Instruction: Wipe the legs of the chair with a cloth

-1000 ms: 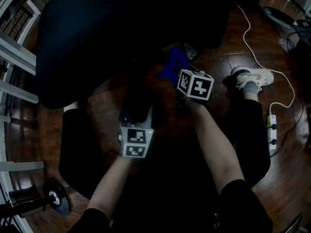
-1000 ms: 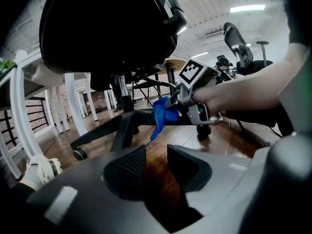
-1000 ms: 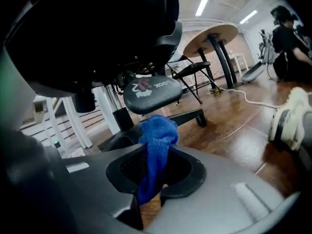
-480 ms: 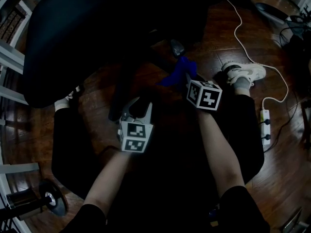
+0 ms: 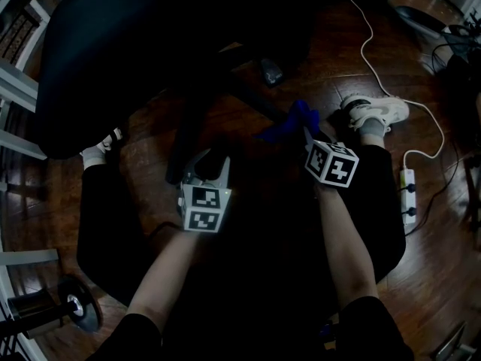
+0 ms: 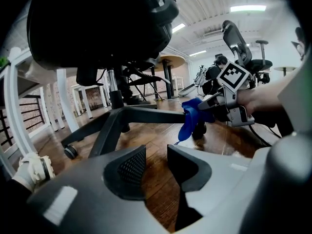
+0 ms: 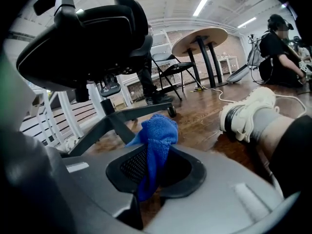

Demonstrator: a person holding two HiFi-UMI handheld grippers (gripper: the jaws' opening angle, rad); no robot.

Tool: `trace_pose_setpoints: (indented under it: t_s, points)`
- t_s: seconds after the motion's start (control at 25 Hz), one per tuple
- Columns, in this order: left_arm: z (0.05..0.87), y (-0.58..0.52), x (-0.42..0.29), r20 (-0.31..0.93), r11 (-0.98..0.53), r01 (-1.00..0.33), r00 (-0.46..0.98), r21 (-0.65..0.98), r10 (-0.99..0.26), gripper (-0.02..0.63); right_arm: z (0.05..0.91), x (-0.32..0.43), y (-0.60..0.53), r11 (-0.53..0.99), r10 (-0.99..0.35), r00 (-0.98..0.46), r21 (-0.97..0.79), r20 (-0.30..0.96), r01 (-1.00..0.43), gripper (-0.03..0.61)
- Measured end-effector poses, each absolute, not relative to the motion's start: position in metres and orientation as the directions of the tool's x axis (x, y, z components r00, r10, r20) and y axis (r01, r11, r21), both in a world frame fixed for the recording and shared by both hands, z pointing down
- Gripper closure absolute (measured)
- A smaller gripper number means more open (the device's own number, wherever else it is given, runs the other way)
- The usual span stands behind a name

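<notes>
The black office chair (image 5: 150, 36) stands over a dark wooden floor, its star base (image 6: 146, 115) spreading from the central post. My right gripper (image 5: 304, 135) is shut on a blue cloth (image 5: 289, 125), which bunches up out of the jaws (image 7: 156, 145). The cloth hangs against the outer end of a chair leg (image 6: 191, 116) near a caster. My left gripper (image 5: 209, 164) hovers low beside another leg (image 5: 186, 138). It is open (image 6: 156, 162) with only floor showing between its jaws.
A white-shoed foot (image 5: 379, 115) rests on the floor right of the cloth. A white cable (image 5: 368, 40) runs to a power strip (image 5: 409, 194). White railings (image 5: 15, 89) line the left side, and a dumbbell (image 5: 79, 310) lies lower left. A round table (image 7: 200, 35) stands behind.
My right gripper has slid the blue cloth to the right and nearer to me, outward along the chair leg. My left gripper has stayed about where it was.
</notes>
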State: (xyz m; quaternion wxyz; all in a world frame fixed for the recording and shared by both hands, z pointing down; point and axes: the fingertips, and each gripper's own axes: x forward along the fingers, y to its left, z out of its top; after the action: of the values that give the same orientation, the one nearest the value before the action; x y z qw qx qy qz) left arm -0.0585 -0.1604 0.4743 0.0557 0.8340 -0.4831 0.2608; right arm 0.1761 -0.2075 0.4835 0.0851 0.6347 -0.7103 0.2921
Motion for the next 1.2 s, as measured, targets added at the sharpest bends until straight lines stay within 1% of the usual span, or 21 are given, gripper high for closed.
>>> trace_pose_setpoints:
  t_s: [0.12,0.28,0.4,0.48,0.6,0.76,0.92,1.04,1.12,1.2]
  points:
    - [0.476,-0.157,-0.058,0.492,-0.529,-0.834,0.398,-0.158,-0.775,0.474,0.487,0.182,-0.200,0.007,-0.856,-0.162,-0.301,0.491,-0.954,0.492]
    - [0.471,-0.157,-0.064,0.481,-0.514,-0.841,0.384,-0.171,-0.788,0.474,0.487,0.185,-0.194,0.018,-0.859,-0.140,-0.243,0.492,-0.970,0.492]
    - [0.462,-0.169,-0.086,0.461,-0.459,-0.863,0.326,-0.210,-0.825,0.474,0.487,0.185,-0.192,0.022,-0.854,-0.128,-0.212,0.504,-0.977,0.492]
    - [0.456,-0.180,-0.104,0.463,-0.426,-0.874,0.286,-0.233,-0.839,0.472,0.480,0.179,-0.195,0.044,-0.855,-0.152,-0.222,0.496,-0.974,0.492]
    - [0.447,-0.192,-0.118,0.462,-0.402,-0.892,0.274,-0.205,-0.844,0.472,0.460,0.159,-0.214,0.144,-0.856,-0.239,-0.234,0.458,-0.962,0.492]
    - [0.448,-0.188,-0.106,0.466,-0.449,-0.872,0.321,-0.194,-0.825,0.472,0.445,0.135,-0.260,0.277,-0.817,-0.338,-0.196,0.467,-0.941,0.492]
    - [0.458,-0.187,-0.082,0.499,-0.501,-0.848,0.363,-0.174,-0.787,0.472,0.430,0.117,-0.319,0.445,-0.763,-0.517,-0.266,0.388,-0.855,0.492]
    - [0.463,-0.186,-0.072,0.523,-0.532,-0.829,0.381,-0.171,-0.762,0.472,0.433,0.094,-0.356,0.545,-0.681,-0.629,-0.315,0.374,-0.777,0.492]
    - [0.465,-0.188,-0.074,0.545,-0.547,-0.816,0.378,-0.186,-0.749,0.472,0.443,0.073,-0.372,0.613,-0.578,-0.724,-0.385,0.376,-0.690,0.494]
    - [0.467,-0.189,-0.077,0.563,-0.556,-0.808,0.373,-0.194,-0.738,0.472,0.451,0.059,-0.376,0.643,-0.457,-0.818,-0.506,0.349,-0.575,0.494]
